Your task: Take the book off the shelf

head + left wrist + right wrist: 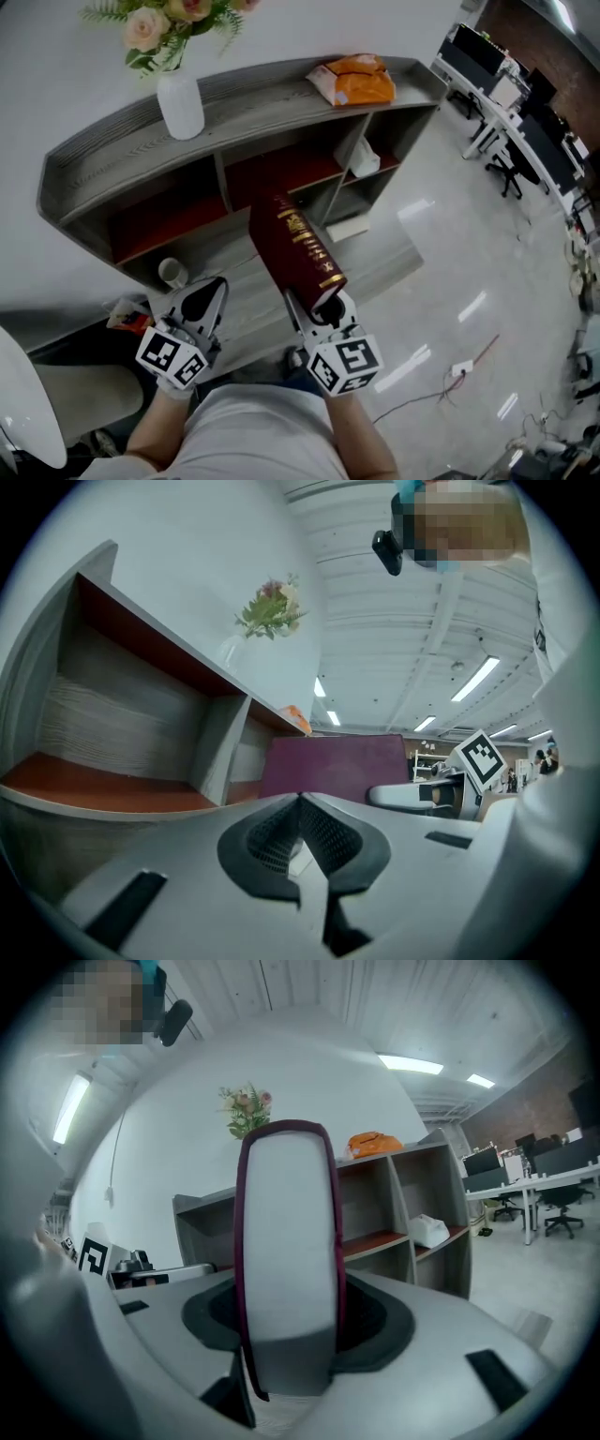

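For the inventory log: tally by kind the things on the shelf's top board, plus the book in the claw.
Dark red hardcover book: 1
White vase of pink flowers: 1
Orange plastic bag: 1
Total: 3

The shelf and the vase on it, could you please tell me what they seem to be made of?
Shelf: grey wood or wood-look laminate, matt; streaky grain shows. Vase: white, smooth, probably ceramic or frosted glass; soft sheen.
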{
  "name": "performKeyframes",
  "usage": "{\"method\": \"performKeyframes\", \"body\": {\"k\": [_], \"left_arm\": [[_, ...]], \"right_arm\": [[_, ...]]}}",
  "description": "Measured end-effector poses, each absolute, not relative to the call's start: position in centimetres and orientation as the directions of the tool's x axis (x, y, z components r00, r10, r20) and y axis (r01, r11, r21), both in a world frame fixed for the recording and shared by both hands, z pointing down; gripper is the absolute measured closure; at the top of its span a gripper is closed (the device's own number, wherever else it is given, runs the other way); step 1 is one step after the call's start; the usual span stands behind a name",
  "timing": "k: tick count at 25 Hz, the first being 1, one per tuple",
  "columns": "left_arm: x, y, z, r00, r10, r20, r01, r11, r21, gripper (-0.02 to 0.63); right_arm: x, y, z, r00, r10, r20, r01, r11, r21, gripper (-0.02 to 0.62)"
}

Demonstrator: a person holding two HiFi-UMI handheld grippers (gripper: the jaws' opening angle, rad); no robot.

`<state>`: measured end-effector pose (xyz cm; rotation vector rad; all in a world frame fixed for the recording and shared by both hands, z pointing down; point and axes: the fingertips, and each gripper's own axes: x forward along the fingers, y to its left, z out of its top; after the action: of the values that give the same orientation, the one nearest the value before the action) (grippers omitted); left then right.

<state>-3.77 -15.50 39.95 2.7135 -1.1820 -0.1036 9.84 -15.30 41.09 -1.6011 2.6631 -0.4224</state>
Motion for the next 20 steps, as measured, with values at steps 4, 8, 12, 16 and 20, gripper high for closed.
{"method": "performKeyframes", "body": {"k": [4, 8, 12, 16, 20], "left_arm": [[-1.9, -16.2, 39.8, 0.703, -0.711, 0.011, -0.699, -0.688, 0.196, 0.591], [-0.8, -16.6, 39.5, 0.705, -0.709, 0.011, -0.698, -0.691, 0.190, 0.591], [0.0, -17.1, 39.7, 0.713, -0.701, 0.020, -0.691, -0.698, 0.188, 0.591], [0.8, -17.4, 40.0, 0.718, -0.695, 0.029, -0.687, -0.702, 0.189, 0.591], [1.4, -17.5, 40.2, 0.724, -0.688, 0.038, -0.682, -0.707, 0.186, 0.591]], "right_arm": [[12.6, -15.9, 40.9, -0.435, -0.892, 0.122, -0.885, 0.399, -0.241, 0.370], [14.5, -16.6, 40.8, -0.401, -0.909, 0.111, -0.898, 0.367, -0.242, 0.370], [15.9, -17.2, 41.1, -0.379, -0.920, 0.102, -0.906, 0.347, -0.241, 0.370], [17.0, -17.7, 41.8, -0.366, -0.925, 0.099, -0.911, 0.335, -0.241, 0.370], [17.6, -18.2, 42.5, -0.357, -0.929, 0.099, -0.914, 0.326, -0.241, 0.370]]}}
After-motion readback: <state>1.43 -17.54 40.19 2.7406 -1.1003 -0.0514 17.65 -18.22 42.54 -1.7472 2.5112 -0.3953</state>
